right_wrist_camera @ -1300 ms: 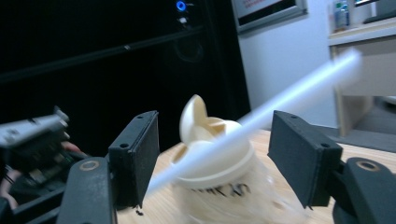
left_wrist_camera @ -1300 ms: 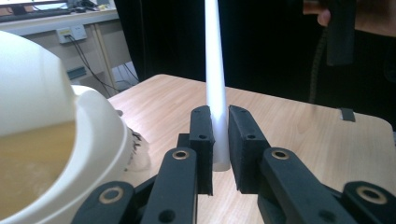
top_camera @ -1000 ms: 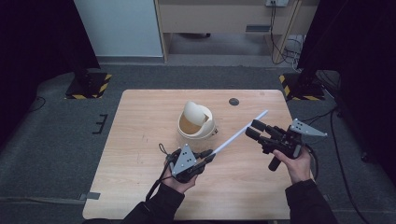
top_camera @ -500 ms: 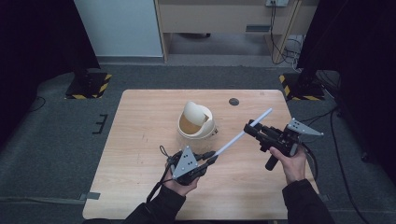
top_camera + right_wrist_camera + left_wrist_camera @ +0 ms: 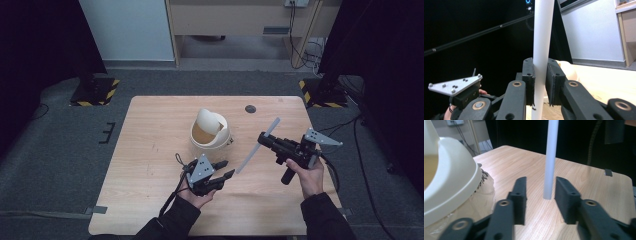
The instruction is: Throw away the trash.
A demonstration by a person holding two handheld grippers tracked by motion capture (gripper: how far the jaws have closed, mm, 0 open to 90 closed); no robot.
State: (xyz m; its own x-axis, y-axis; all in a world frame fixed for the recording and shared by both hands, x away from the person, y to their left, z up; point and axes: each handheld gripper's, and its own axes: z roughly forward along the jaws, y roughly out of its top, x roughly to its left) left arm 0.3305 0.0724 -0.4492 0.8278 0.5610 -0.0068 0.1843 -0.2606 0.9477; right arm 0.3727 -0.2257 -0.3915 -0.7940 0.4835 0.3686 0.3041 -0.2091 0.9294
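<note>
A pale wood worktop (image 5: 150, 150) with rounded corners stands on grey carpet, with dark curtains at both sides, a white panel and a wooden cabinet beyond its far edge, and yellow-and-black striped floor plates near the two far corners. Near the middle of the worktop sits a cream tilting-lid bin (image 5: 211, 131) with its flap tipped open, and a small dark disc (image 5: 250, 108) lies near the far edge. The right gripper (image 5: 264, 139), held above the right half of the worktop, is clamped on a long white tube (image 5: 258, 145); in the right gripper view the tube (image 5: 541, 50) runs straight up between the two pads, pressed by both. The tube's long axis runs diagonally in the high view, its far end pointing toward the far right corner and its near end pointing down toward the left gripper (image 5: 226, 169). That gripper, held low near the front centre, has its jaws spread; in the left gripper view the tube's lower end (image 5: 549, 182) hangs between the parted pads, touching neither, with the bin (image 5: 449, 177) just to the side.
</note>
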